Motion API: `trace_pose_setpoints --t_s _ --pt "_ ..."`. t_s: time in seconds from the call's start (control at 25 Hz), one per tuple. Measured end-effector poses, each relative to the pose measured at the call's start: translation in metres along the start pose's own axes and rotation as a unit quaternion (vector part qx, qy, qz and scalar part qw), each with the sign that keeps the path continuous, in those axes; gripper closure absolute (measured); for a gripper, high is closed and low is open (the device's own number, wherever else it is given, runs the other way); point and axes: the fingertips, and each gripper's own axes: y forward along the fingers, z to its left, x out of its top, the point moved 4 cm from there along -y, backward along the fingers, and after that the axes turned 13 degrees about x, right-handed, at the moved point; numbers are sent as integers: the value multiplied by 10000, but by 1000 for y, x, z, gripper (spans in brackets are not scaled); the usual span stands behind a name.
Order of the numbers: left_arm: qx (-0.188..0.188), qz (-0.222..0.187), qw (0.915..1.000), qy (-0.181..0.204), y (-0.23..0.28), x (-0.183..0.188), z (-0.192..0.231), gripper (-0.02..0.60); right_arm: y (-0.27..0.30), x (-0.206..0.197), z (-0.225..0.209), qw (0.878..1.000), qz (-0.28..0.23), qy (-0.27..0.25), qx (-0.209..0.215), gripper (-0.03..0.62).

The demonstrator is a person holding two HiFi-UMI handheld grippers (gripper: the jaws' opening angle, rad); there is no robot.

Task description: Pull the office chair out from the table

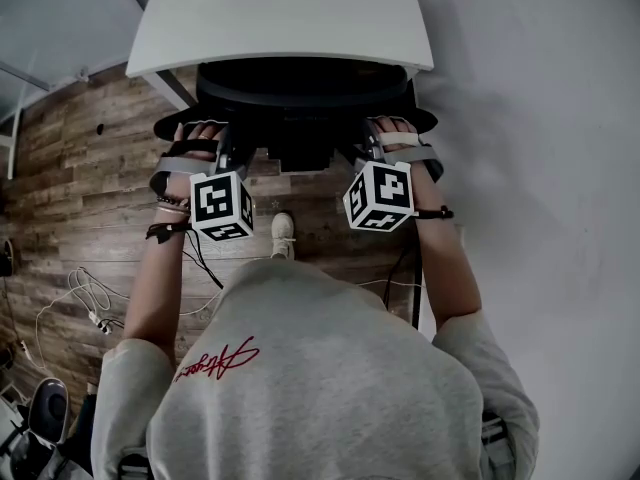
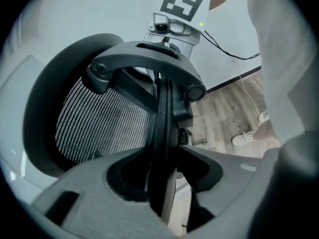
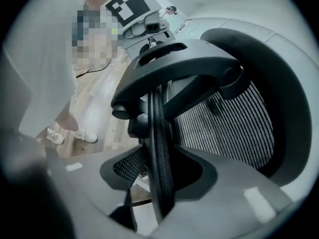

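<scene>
The black office chair [image 1: 300, 93] stands tucked under the white table [image 1: 280, 18], and only the top of its backrest shows in the head view. My left gripper [image 1: 222, 143] sits on the backrest's left top edge and my right gripper [image 1: 372, 140] on its right top edge. In the left gripper view the thin backrest rim [image 2: 162, 118] runs between the jaws of the left gripper [image 2: 162, 183], with the mesh [image 2: 99, 123] to the left. In the right gripper view the rim [image 3: 158, 133] stands clamped in the right gripper [image 3: 160, 183].
A wooden floor lies under the chair, with loose cables [image 1: 85, 298] at the left. The person's shoe [image 1: 283, 233] is just behind the chair. A table leg [image 1: 175, 88] stands at the chair's left. A pale surface fills the right side.
</scene>
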Motion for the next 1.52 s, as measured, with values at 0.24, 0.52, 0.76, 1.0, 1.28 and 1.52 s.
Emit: trace_pose_setpoints --t_s 0.24,0.52,0.76,1.0,1.28,1.52 --pt "-30 63 10000 60 6 0 -2 417 5 0 -1 10000 -19 -1 38 414" --pt "5 86 9999 65 8 0 -3 419 8 -2 2 9998 53 -179 -42 423" --pt "279 45 9992 280 7 -1 -5 430 12 -5 6 9989 221 -407 -66 437" --pt "427 48 9979 494 8 -1 -10 443 12 -6 6 9990 144 -412 -105 473" --pt "456 108 9964 704 8 0 -15 477 12 -8 11 9982 194 -517 -223 483" --pt "239 251 9975 622 9 -1 -16 482 13 -8 12 9973 239 -608 -344 491"
